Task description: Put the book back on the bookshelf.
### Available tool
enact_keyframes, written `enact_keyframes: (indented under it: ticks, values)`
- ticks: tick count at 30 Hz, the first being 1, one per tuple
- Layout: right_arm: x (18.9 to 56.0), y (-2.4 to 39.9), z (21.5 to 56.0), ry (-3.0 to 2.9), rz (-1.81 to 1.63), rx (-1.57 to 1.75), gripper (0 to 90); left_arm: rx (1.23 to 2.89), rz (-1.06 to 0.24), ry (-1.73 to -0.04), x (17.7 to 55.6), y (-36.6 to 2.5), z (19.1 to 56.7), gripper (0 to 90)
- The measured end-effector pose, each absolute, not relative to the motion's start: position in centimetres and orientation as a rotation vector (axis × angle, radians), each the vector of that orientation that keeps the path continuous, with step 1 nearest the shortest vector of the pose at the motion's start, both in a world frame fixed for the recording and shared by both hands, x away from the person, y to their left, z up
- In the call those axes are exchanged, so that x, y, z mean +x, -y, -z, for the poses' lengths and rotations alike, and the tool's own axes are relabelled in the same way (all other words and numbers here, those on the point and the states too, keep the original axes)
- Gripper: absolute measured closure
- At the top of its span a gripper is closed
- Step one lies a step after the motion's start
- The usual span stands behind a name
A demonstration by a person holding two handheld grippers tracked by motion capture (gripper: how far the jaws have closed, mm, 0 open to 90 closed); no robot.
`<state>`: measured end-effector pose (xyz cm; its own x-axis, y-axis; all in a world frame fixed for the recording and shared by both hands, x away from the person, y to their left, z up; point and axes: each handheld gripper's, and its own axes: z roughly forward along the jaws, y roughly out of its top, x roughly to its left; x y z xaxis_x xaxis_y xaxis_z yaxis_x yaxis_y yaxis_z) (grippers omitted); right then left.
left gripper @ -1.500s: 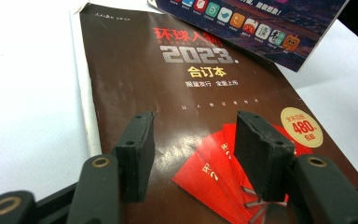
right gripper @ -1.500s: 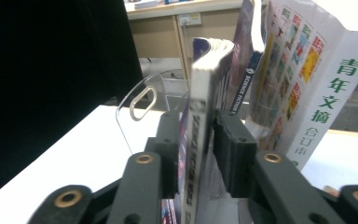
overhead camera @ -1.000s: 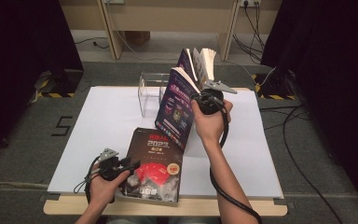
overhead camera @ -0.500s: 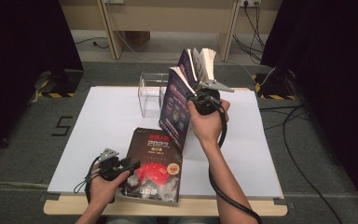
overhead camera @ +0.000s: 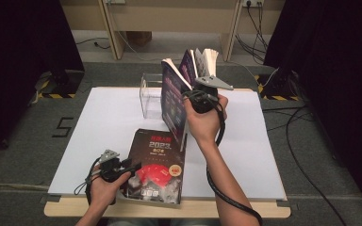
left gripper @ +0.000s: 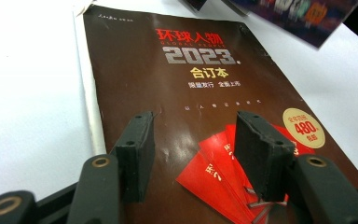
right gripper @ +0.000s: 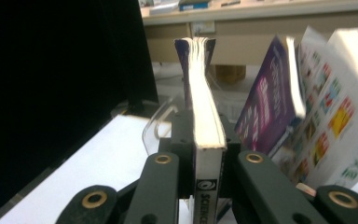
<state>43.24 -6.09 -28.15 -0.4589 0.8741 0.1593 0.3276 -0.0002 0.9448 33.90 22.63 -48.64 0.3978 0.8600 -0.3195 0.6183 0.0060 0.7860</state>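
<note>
The purple book (overhead camera: 173, 101) hangs upright above the white table (overhead camera: 99, 127), lifted clear, just in front of the clear stand (overhead camera: 151, 94). The right gripper (right gripper: 208, 154) has its jaws clamped on the book's bottom edge at the spine; they have just been closing on it. It looks thick and fairly heavy, with a glossy, slippery cover. The spine is the stiff part and the right place to pinch, since the pages flop. Beyond it, loose volumes (right gripper: 307, 107) fan open; blur makes their count uncertain, perhaps two.

The brown book (left gripper: 177, 93) lies flat near the table's front edge. The left gripper (left gripper: 196, 154) hovers over its lower cover, jaws apart, pinching nothing.

Counted: one held book, one flat book, one stand, two grippers.
</note>
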Motion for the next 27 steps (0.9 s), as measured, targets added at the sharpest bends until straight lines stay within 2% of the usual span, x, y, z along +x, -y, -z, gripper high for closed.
enact_keyframes:
  ticks: [8, 27]
  values:
    - [44.2, 6.2, 26.6, -1.719, -1.48, 1.246, 83.2, 1.702, -0.317, -1.308, 33.9, -22.6, 48.7, 47.3]
    - [47.2, 5.4, 26.0, -1.636, -1.497, 1.29, 83.2, 1.696, -0.315, -1.311, 34.0, -22.7, 48.7, 47.3]
